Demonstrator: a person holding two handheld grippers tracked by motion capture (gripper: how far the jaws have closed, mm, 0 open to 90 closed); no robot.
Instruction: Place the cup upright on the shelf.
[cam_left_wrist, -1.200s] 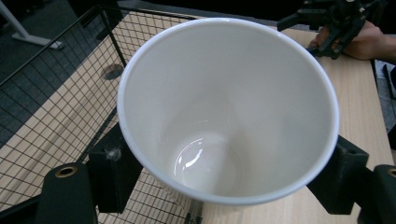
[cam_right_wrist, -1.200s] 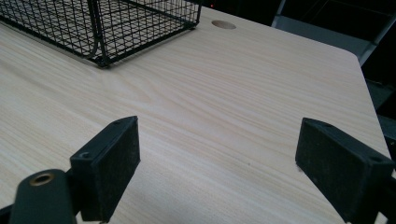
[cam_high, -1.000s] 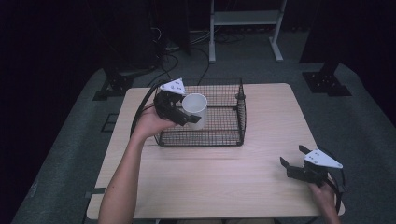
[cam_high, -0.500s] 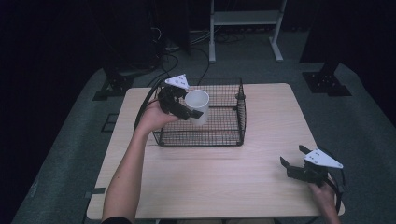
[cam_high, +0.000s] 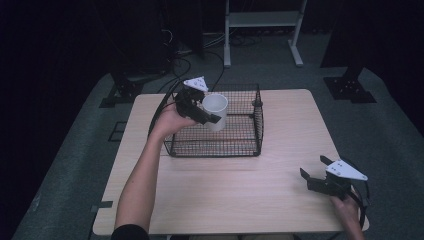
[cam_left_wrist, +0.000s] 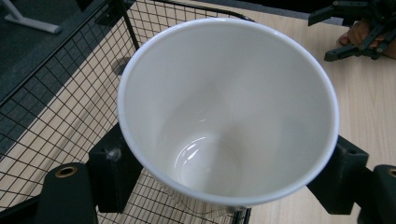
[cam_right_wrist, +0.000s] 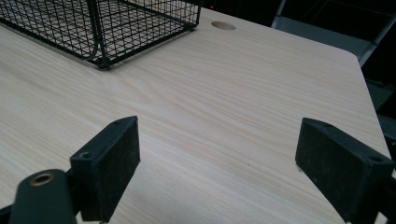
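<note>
Your left gripper (cam_high: 212, 116) clamps the white cup (cam_high: 216, 111) over the wire basket (cam_high: 240, 145), its hold hiding the cup's base, while your right gripper (cam_high: 317, 169) rests open, empty.

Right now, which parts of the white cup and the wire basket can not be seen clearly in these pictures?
- White cup, left gripper view: outer wall and base hidden behind its own rim.
- Cup's left side, high view: covered by the left gripper.
- Wire basket, right gripper view: cut off by the top and left edges.
</note>
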